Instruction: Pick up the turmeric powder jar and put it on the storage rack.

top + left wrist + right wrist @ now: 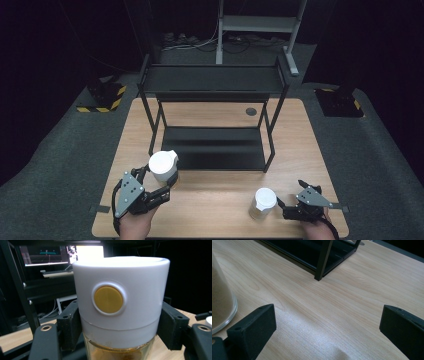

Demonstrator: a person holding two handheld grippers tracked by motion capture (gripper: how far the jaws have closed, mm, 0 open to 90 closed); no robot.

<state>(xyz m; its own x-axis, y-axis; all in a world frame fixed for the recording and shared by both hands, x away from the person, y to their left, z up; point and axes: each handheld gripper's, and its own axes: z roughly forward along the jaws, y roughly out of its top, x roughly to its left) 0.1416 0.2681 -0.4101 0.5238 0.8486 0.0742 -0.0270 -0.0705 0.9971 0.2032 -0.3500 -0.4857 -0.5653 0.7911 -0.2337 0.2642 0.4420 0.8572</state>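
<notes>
The jar (163,166) has a white lid and a clear body with yellow-brown content, and on the side of the lid there is a round yellow button (108,299). It stands upright between the jaws of the left gripper (165,186), at the front left part of the table (210,200), just in front of the left front corner of the black rack (215,120). In the left gripper view the two black pads (68,323) press on the lower edge of the lid from both sides, so this gripper is closed on the jar. If the bottom of the jar touches the table, I cannot tell. A second jar (263,203), also with a white lid, stands on the table at the front right, well apart from the first one. The right gripper (286,204) is just beside it, to its right, and a hand holds it at the table edge. In the right gripper view its jaws stand wide apart with only bare wood between them, and the glass base of the second jar (220,302) is at the left side, outside the jaws. The rack has two shelves and its leg (323,261) stands on the wood beyond the right gripper.
</notes>
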